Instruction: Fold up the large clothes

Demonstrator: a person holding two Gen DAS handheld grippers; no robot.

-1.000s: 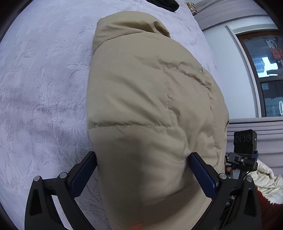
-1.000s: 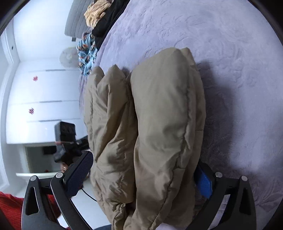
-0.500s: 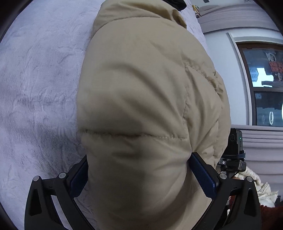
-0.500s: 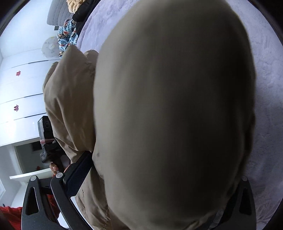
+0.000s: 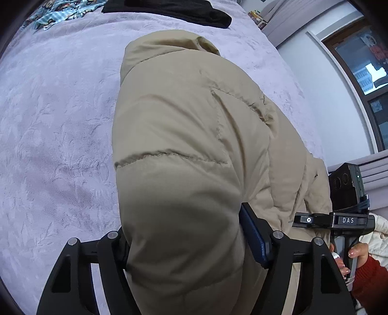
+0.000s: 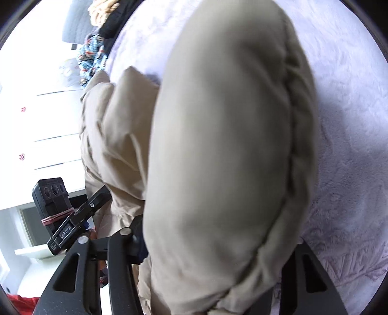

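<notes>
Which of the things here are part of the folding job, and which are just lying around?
Part of the job:
- tan puffer jacket
- left gripper, shut on it
- right gripper, shut on it
- lilac bedspread under the jacket

Lying about:
- black garment
- blue patterned cloth
- cream quilted cloth

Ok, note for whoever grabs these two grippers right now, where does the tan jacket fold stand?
Left gripper: shut on the tan puffer jacket, near edge.
Right gripper: shut on the same jacket, a thick bunched roll fills its view.
Jacket lies on the lavender bedspread, partly lifted.
Done: both edges gripped.
Left: carry the fold over, lay flat, release.
</notes>
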